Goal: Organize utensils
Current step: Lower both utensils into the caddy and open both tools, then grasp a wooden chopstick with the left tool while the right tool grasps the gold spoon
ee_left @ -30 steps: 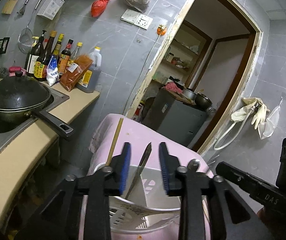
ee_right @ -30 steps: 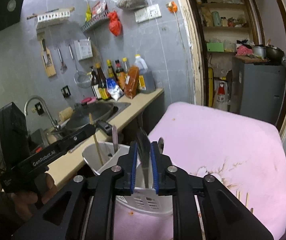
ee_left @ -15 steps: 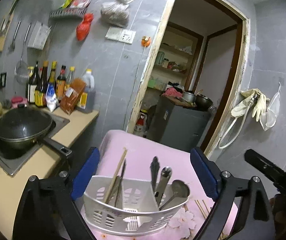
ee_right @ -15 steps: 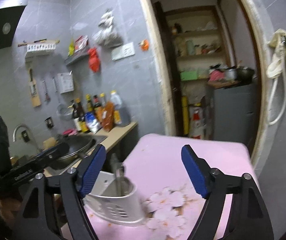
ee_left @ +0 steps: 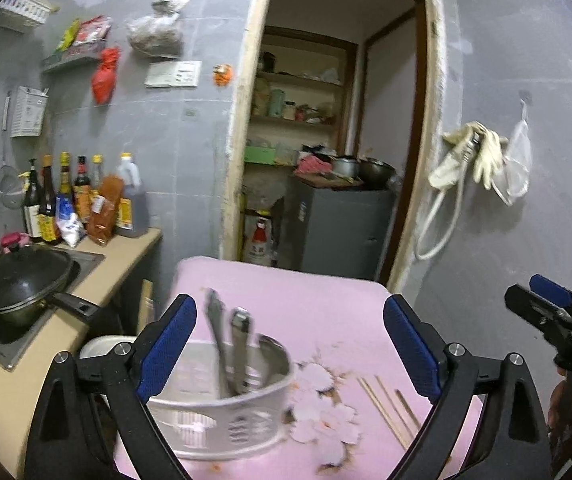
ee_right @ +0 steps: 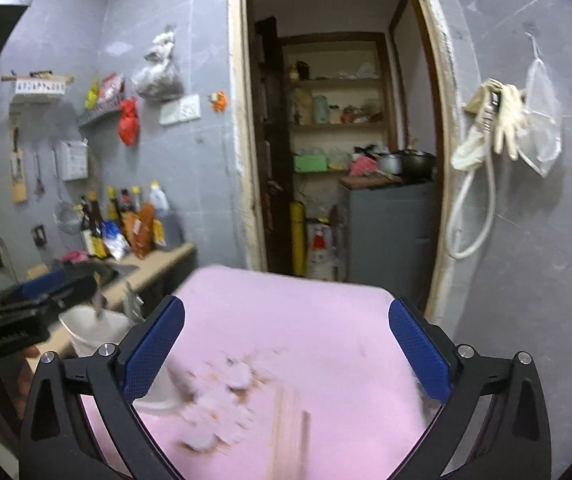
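A white slotted utensil holder (ee_left: 222, 416) stands on the pink tablecloth (ee_left: 306, 304), with metal utensils (ee_left: 234, 344) upright in it. Wooden chopsticks (ee_left: 390, 408) lie loose on the cloth to its right; they show blurred in the right wrist view (ee_right: 290, 428). My left gripper (ee_left: 290, 348) is wide open and empty, just above and behind the holder. My right gripper (ee_right: 286, 352) is wide open and empty over the cloth, and shows at the right edge of the left wrist view (ee_left: 554, 312). The holder is blurred at the left in the right wrist view (ee_right: 94, 328).
A counter (ee_left: 86, 280) to the left carries a black wok (ee_left: 22, 284) and sauce bottles (ee_left: 82, 200). A doorway behind the table opens onto shelves and a grey cabinet (ee_left: 342, 228). Gloves and a hose (ee_left: 466, 160) hang on the right wall.
Both grippers opened wide, letting go of the utensils into the holder, and drew back and up. Both views have swung to the right, bringing the loose chopsticks into sight.
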{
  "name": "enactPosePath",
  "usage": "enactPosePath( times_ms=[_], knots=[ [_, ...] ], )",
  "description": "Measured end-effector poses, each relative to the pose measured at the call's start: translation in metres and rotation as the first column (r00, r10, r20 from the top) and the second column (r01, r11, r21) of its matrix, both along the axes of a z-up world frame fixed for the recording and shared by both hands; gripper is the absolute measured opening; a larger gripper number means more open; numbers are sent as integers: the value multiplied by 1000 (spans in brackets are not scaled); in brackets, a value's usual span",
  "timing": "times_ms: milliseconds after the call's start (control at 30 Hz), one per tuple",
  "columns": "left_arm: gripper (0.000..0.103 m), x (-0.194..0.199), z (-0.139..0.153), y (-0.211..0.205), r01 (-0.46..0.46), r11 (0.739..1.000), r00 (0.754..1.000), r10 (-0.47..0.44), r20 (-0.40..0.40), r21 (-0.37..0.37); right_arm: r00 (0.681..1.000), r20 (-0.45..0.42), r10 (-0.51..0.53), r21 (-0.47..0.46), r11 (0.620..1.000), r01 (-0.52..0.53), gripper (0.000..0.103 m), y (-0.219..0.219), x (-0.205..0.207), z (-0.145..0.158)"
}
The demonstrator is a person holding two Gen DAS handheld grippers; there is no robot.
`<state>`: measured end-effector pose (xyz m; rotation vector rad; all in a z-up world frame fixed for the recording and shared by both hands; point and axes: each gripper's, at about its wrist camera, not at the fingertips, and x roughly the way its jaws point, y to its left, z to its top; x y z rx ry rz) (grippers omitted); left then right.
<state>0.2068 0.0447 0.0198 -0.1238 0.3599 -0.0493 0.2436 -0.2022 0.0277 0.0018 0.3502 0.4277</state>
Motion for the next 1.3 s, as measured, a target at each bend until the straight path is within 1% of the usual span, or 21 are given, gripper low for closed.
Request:
enactPosePath(
  times_ms=[300,400,533,633,700,767,867,933,1000,1067,1133,1167,1233,1300],
  knots=[
    [91,4,-34,-51,82,997,992,-82,-93,5,988,-132,-81,-95,993,69,103,-46,-3,-45],
    [92,7,-49,-65,97,995,987,-94,-133,14,981,-170,-89,-106,992,72,103,-53,-3,-59],
    [91,15,-75,-77,94,996,974,-89,-208,11,966,-247,-76,-123,991,47,102,-55,1,-82],
    [91,24,-93,-80,95,995,956,-92,-279,0,951,-306,-51,-137,991,9,89,-53,3,-100],
    [91,28,-103,-80,101,995,944,-103,-312,-23,936,-349,-34,-146,989,-18,77,-51,3,-112],
    [91,33,-111,-81,105,994,933,-112,-341,-37,927,-375,-20,-148,988,-38,74,-50,3,-121],
    [91,42,-120,-82,109,993,916,-116,-385,-40,915,-404,-8,-155,986,-60,63,-46,5,-131],
    [91,47,-124,-83,115,992,907,-124,-404,-46,907,-420,-7,-167,984,-70,58,-43,10,-138],
    [90,52,-128,-85,124,991,899,-133,-418,-48,904,-428,0,-167,983,-79,49,-40,15,-142],
    [85,59,-131,-87,140,989,890,-149,-430,-52,901,-433,12,-170,981,-95,45,-37,19,-145],
    [75,66,-135,-90,153,986,876,-164,-454,-62,900,-436,26,-171,979,-111,40,-34,22,-147],
    [72,70,-138,-90,158,985,867,-173,-467,-71,898,-438,34,-171,978,-120,37,-32,23,-148],
    [59,77,-144,-90,167,981,849,-194,-491,-100,896,-440,51,-172,975,-140,35,-28,25,-150],
    [53,83,-148,-89,175,974,828,-224,-514,-142,895,-441,67,-173,972,-158,34,-23,26,-151]
  ],
)
